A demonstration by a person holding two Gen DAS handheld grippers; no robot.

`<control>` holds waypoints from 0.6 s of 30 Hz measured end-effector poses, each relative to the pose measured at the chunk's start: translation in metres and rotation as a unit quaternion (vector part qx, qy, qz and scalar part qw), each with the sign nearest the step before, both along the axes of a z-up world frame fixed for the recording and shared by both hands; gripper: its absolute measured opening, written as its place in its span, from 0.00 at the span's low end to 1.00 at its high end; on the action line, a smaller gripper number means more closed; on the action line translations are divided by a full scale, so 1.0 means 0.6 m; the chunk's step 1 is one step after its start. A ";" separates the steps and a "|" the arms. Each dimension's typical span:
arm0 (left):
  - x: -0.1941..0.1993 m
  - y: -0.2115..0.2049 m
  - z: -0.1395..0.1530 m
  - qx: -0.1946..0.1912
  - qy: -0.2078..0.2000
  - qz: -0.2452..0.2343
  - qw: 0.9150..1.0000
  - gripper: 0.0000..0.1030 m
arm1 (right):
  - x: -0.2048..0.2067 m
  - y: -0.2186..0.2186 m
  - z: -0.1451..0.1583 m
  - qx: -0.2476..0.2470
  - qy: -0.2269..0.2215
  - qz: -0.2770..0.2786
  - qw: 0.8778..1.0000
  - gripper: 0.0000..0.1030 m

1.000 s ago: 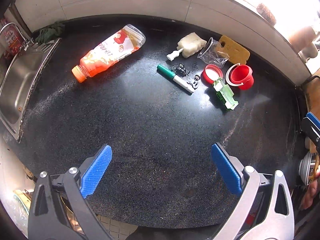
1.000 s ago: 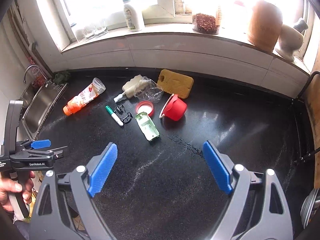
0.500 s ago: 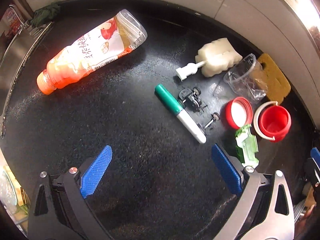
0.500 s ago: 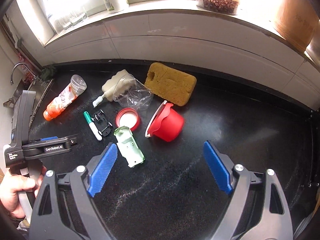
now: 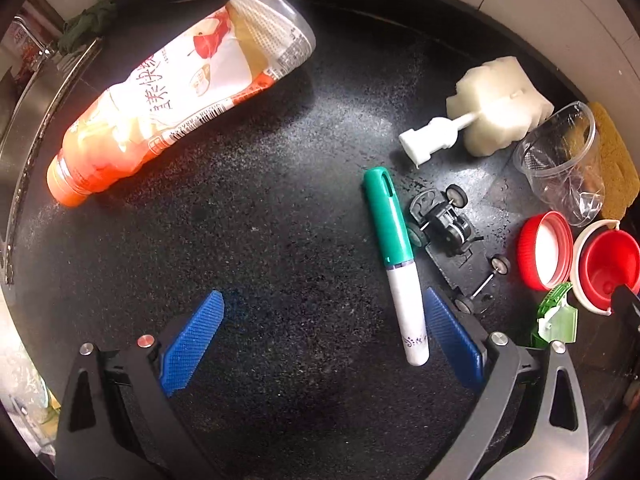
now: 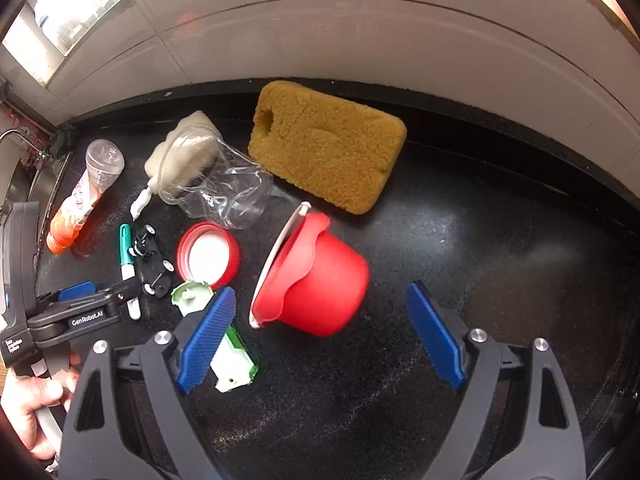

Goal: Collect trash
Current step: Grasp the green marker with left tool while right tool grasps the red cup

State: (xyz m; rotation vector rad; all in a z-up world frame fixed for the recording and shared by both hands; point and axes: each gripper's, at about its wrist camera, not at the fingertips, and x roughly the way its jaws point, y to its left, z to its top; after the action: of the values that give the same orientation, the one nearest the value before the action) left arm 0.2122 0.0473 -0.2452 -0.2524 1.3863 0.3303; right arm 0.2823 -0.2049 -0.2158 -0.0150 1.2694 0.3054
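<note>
Trash lies on a black counter (image 5: 280,240). My left gripper (image 5: 320,336) is open low over the counter, with a green-capped white marker (image 5: 394,256) just inside its right finger. An orange drink bottle (image 5: 176,92) lies far left. A black toy car chassis (image 5: 452,236), red lid (image 5: 544,252) and crushed clear cup (image 5: 564,160) lie to the right. My right gripper (image 6: 320,336) is open, with the tipped red bucket (image 6: 320,280) just beyond its fingers. A green toy car shell (image 6: 232,356) lies under its left finger.
A yellow sponge (image 6: 324,144) lies by the tiled back wall. A white sponge brush (image 5: 488,112) lies behind the marker. A steel sink (image 5: 24,128) is at the far left. The left gripper also shows in the right wrist view (image 6: 80,304), held by a hand.
Both grippers have moved forward and down toward the trash. The marker now sits beside my left gripper's right finger, and the red bucket is close in front of my right gripper.
</note>
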 end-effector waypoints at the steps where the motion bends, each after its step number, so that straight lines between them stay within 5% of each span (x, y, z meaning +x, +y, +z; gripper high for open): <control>1: -0.005 0.003 -0.001 0.002 -0.005 -0.006 1.000 0.94 | 0.001 0.000 -0.005 0.000 0.005 -0.004 1.000 0.82; 9: 0.008 -0.006 0.005 0.017 -0.040 -0.044 0.998 0.83 | 0.014 -0.007 -0.033 0.014 0.037 -0.026 0.999 0.58; 12: 0.021 -0.024 0.017 0.023 -0.056 -0.063 0.996 0.65 | 0.017 -0.010 -0.042 0.020 0.054 -0.034 0.998 0.43; 15: 0.030 -0.040 0.025 0.027 -0.061 -0.085 0.994 0.33 | 0.013 -0.014 -0.040 0.010 0.047 -0.030 0.998 0.41; 16: 0.031 -0.044 0.027 0.029 -0.060 -0.090 0.994 0.15 | 0.010 -0.014 -0.036 0.003 0.040 -0.026 0.999 0.41; 18: 0.032 -0.047 0.027 0.026 -0.057 -0.088 0.994 0.12 | 0.004 -0.009 -0.028 -0.001 0.029 -0.022 0.999 0.41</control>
State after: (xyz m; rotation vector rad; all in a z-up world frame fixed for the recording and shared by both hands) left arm 0.2314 0.0194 -0.2287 -0.1033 1.2758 0.2016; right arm 0.2849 -0.2103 -0.2323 0.0207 1.3263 0.2685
